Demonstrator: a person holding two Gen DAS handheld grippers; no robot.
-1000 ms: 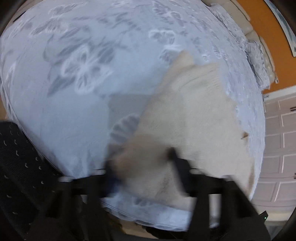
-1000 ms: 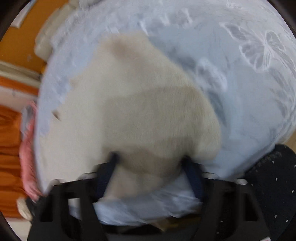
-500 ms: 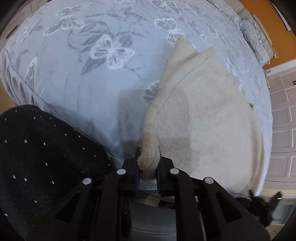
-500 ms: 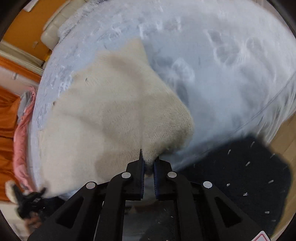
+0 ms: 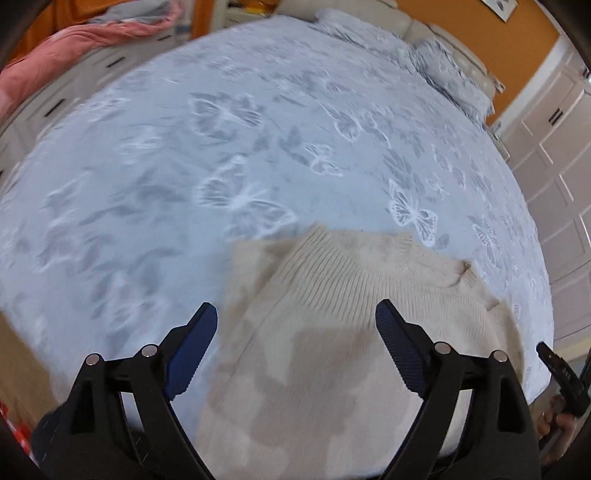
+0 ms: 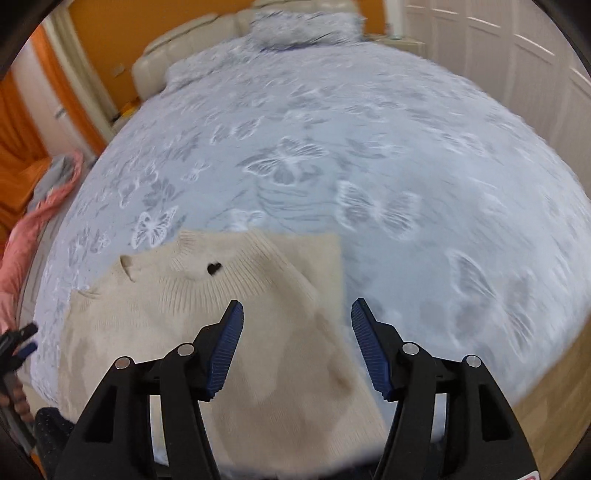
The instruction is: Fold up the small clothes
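A cream ribbed-knit sweater (image 5: 332, 332) lies folded flat on the bed (image 5: 147, 184), at its near edge; both the left gripper (image 5: 295, 336) and the right gripper (image 6: 297, 332) are opening, jaws wide above it, holding nothing.

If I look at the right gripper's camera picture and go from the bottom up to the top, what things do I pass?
Right gripper, its jaws opening and nothing between them → cream sweater → butterfly bedspread → pillow.
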